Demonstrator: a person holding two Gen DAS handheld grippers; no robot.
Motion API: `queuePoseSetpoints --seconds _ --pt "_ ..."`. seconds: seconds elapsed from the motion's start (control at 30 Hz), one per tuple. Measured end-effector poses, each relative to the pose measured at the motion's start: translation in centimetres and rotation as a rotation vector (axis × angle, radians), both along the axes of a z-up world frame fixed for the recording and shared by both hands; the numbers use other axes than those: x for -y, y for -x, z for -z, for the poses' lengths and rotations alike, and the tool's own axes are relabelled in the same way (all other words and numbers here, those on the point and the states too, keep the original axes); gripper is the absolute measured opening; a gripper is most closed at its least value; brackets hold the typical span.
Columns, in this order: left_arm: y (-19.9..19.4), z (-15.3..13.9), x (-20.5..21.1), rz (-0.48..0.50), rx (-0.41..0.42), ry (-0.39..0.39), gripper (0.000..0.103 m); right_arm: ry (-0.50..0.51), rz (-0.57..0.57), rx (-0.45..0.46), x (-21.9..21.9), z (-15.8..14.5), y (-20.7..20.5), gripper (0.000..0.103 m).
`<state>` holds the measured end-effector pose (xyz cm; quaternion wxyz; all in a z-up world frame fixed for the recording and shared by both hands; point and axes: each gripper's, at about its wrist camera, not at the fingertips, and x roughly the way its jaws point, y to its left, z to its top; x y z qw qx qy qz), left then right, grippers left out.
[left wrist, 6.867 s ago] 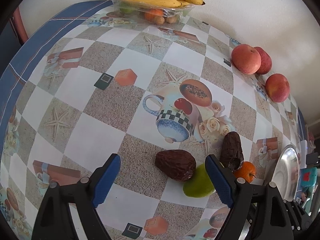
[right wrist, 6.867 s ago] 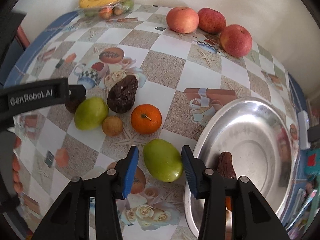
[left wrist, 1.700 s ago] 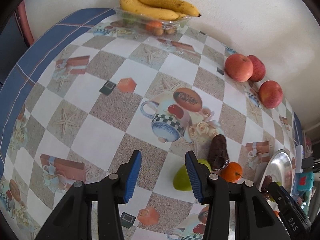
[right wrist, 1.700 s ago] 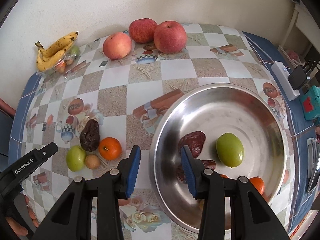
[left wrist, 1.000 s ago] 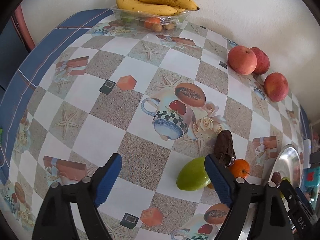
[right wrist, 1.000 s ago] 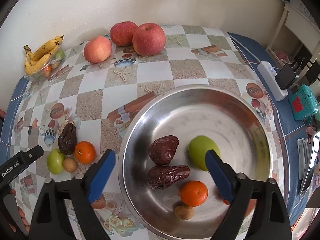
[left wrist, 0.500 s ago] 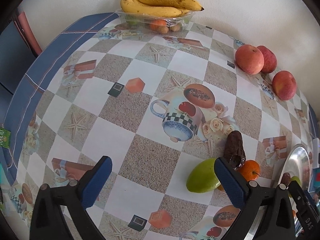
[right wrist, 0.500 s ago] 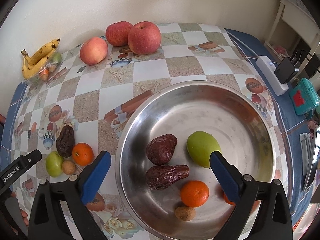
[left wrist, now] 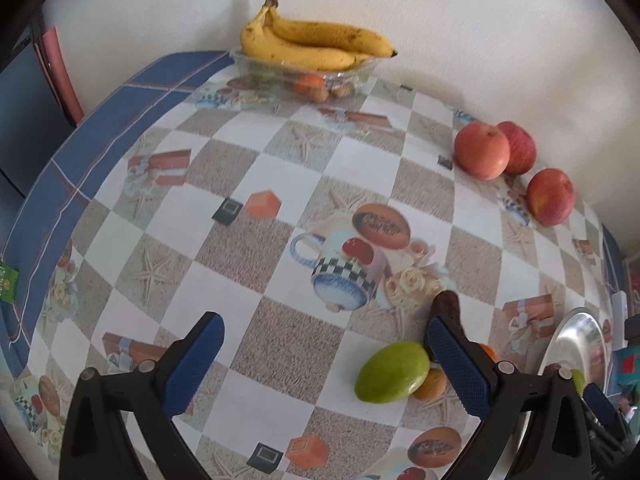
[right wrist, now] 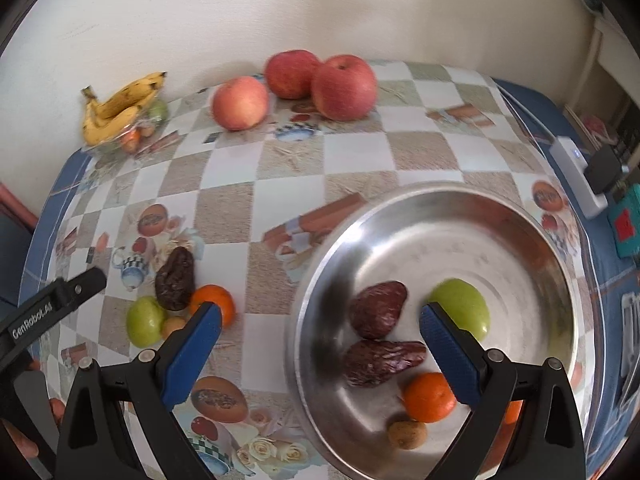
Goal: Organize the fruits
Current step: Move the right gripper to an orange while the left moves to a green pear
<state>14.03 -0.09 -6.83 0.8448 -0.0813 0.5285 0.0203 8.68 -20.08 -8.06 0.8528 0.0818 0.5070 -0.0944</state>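
My right claw (right wrist: 320,334) hung with its blue pads wide apart and nothing between them, over the near left rim of the metal bowl (right wrist: 532,240). In the bowl, nearest me, lay a small brown nut-like fruit (right wrist: 407,434) and a mandarin (right wrist: 428,396); beyond them were two wrinkled dark dates (right wrist: 380,362) and a green fruit (right wrist: 462,312) partly behind my right pad.

My left claw (left wrist: 324,360) was also spread wide and empty above the patterned desk (left wrist: 280,208). Just beyond its right pad lay a green fruit (left wrist: 392,372) touching a small brown fruit (left wrist: 430,384), with a dark date (left wrist: 446,308) and a sliver of mandarin (left wrist: 487,351) behind the pad. From the right claw's camera that same group sat left of the bowl, well apart from it.

Farther back, three red apples (right wrist: 344,86) stood close together near the wall. In the far corner a bunch of bananas (left wrist: 312,46) rested on a clear plastic tray (left wrist: 256,68) holding more small fruit. A white power strip (right wrist: 574,176) lay on the blue cloth at the right edge.
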Motion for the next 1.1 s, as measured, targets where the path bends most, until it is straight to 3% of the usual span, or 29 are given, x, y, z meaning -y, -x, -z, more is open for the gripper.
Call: queuePoseSetpoints --seconds 0.47,0.67,0.97,1.1 --pt "-0.2 0.2 -0.6 0.000 -0.015 0.017 0.103 -0.009 -0.129 0.031 -3.4 0.7 -1.1 0.099" --pt "-0.3 1.1 -1.9 -0.051 -0.061 0.097 0.103 0.013 -0.184 0.074 -5.2 0.8 -1.4 0.097" --pt "-0.4 1.6 -2.2 -0.071 -0.064 0.147 0.102 -0.054 -0.147 0.084 -4.6 1.4 -1.8 0.069" --pt "-0.4 2.3 -1.9 -0.059 -0.094 0.173 0.098 -0.083 -0.158 0.065 -4.7 2.3 -2.1 0.061"
